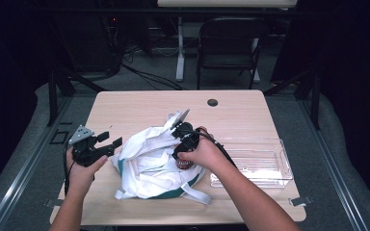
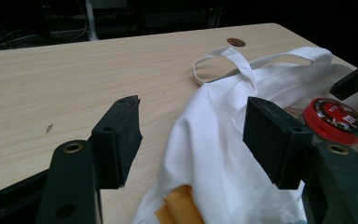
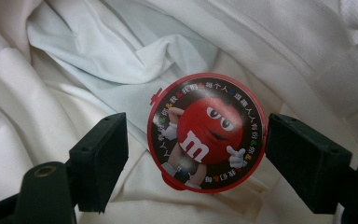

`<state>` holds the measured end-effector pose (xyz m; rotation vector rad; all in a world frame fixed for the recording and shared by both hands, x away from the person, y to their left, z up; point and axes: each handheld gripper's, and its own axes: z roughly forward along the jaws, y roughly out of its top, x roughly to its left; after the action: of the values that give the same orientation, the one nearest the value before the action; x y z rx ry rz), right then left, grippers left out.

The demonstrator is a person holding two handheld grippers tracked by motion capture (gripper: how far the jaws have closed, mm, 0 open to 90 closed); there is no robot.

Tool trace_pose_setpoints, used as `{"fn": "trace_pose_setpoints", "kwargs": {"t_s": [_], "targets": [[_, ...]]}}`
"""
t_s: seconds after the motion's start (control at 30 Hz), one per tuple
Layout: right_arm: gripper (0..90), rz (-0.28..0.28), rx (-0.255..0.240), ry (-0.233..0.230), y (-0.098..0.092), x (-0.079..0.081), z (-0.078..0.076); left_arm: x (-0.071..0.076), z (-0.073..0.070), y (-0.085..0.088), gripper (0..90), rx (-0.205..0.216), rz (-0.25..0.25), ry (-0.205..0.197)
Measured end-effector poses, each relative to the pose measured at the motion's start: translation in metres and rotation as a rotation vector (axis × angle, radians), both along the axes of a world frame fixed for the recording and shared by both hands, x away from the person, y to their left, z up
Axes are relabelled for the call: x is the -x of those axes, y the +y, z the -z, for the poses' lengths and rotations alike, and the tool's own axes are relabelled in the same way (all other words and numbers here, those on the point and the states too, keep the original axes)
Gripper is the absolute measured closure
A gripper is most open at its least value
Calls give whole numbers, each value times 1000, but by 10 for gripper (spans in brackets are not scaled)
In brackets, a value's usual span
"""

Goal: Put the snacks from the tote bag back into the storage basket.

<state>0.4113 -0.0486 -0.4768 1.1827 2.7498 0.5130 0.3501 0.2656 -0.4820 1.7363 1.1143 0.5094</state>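
Resting on the white bag (image 3: 74,70), inside its rumpled folds: round red tin (image 3: 206,138), printed lid up, cartoon candy figure on it. Judged light, rigid, smooth at the rim, likely slippery under hard pads; contents unknown, so may rattle or shift. Best hold judged across the rim at opposite edges, lid kept level.

Right claw (image 3: 196,156): released, jaws wide to either side of the tin, one pad well clear of it, the other just beside the rim, no pressing seen. Seen from above at the tin (image 1: 184,163), held in the person's hand over the bag's middle.

Left claw (image 2: 191,140): released, nothing between the pads, hovering at the bag's left edge above the worktop (image 2: 74,79).

Bag: soft, limp cloth, loose straps, green trim near the front edge (image 1: 173,193); bound to sag and drag with any lift. Fold under the tin likely to get pinched along with it.

Also near the bag: clear plastic tray (image 1: 270,166) just to its right, empty as far as visible; something orange (image 2: 182,205) under the cloth at the bag's left corner; cable hole (image 1: 212,102) in the worktop beyond the bag; chair (image 1: 229,43) on the floor far behind.

In the way: straps and folds round the tin, chiefly.
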Motion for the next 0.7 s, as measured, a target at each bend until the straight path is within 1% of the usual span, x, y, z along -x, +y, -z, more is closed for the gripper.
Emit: {"fn": "trace_pose_setpoints", "kwargs": {"t_s": [0.13, 0.33, 0.47, 0.5, 0.57, 0.63, 0.67, 0.7], "targets": [[237, -1, 18, -10, 3, 0, 3, 0, 0, 0, 367, -4, 2, 3], [237, 3, 28, -17, 2, -2, 2, 0, 0, 0, 367, -2, 2, 1], [222, 8, 47, -37, 2, -3, 3, 0, 0, 0, 367, -3, 2, 2], [213, 14, 43, -34, 2, -4, 4, 0, 0, 0, 366, 0, 0, 1], [208, 11, 54, -21, 2, -6, 6, 0, 0, 0, 367, 0, 0, 1], [209, 11, 56, -12, 4, -6, 9, 0, 0, 0, 367, -1, 0, 1], [209, 5, 70, -3, 4, -7, 10, 0, 0, 0, 367, -2, 0, 0], [209, 6, 70, -2, 5, -7, 12, -1, 0, 0, 367, -3, 2, 2]]}}
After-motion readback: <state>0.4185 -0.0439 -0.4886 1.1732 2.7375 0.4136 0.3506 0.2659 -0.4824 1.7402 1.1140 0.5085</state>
